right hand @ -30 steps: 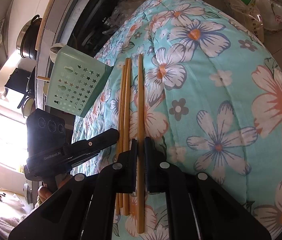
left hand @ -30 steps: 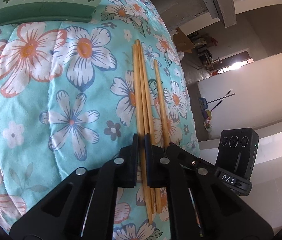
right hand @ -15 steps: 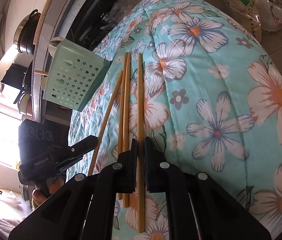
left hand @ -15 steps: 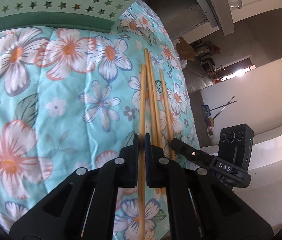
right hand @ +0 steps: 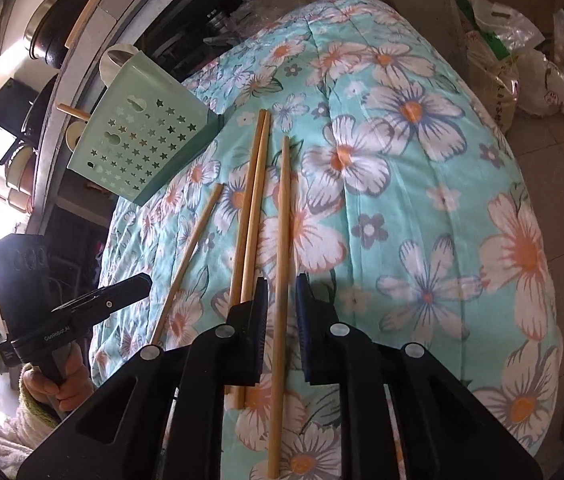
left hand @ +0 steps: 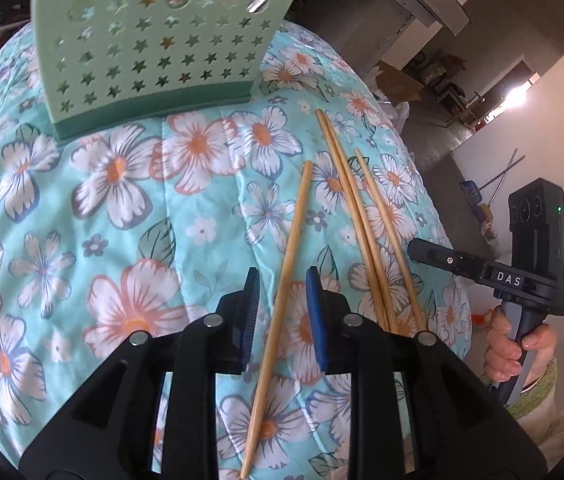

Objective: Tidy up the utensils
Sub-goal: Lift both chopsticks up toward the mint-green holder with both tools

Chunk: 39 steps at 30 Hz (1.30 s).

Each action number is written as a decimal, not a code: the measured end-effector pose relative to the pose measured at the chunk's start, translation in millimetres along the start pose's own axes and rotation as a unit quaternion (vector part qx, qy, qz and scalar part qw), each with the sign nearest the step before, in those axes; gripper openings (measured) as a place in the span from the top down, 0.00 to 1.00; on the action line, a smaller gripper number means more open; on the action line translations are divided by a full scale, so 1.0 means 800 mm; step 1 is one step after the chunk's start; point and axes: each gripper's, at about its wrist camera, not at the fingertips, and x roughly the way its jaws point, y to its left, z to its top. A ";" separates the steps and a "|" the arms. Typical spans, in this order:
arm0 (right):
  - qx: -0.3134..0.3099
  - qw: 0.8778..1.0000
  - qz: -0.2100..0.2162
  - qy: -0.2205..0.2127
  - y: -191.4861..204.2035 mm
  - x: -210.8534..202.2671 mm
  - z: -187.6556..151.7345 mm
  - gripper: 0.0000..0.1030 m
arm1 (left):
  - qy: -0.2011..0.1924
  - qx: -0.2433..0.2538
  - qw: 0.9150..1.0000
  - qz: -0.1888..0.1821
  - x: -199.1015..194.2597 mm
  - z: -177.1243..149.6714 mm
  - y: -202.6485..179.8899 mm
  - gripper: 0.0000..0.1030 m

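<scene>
Holder top (left hand: 154, 40): cut off at 12 o'clock, left wrist view.
Chopstick pair (left hand: 361, 232): near ends hidden behind jaws.
Pot (right hand: 56, 20): blurred.

Looking down on a floral quilt (left hand: 130, 216) with four wooden chopsticks on it. Left gripper (left hand: 280, 288) has just been opening, blue pads (left hand: 317, 312) now apart, one chopstick (left hand: 282, 292) passing between them without touching either. Other three chopsticks (left hand: 361, 232) lying just right, fanned slightly. Mint green utensil holder (left hand: 154, 40) with star cutouts standing at the quilt's far end. Right gripper (left hand: 415, 246) off the right edge, held in a hand (left hand: 513, 348).
</scene>
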 end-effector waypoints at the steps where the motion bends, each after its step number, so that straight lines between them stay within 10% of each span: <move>1: -0.006 1.000 -0.005 -0.003 0.003 0.000 0.005 0.84 | 0.003 0.013 1.000 0.005 0.005 0.007 -0.007 0.77; 12: -0.050 0.998 -0.041 0.002 0.017 0.035 0.057 0.83 | 0.030 0.124 0.988 0.081 0.068 0.057 -0.053 0.77; 39: -0.043 0.997 -0.056 -0.023 0.027 0.046 0.085 0.93 | 0.029 0.095 0.990 0.104 0.087 0.079 -0.043 0.95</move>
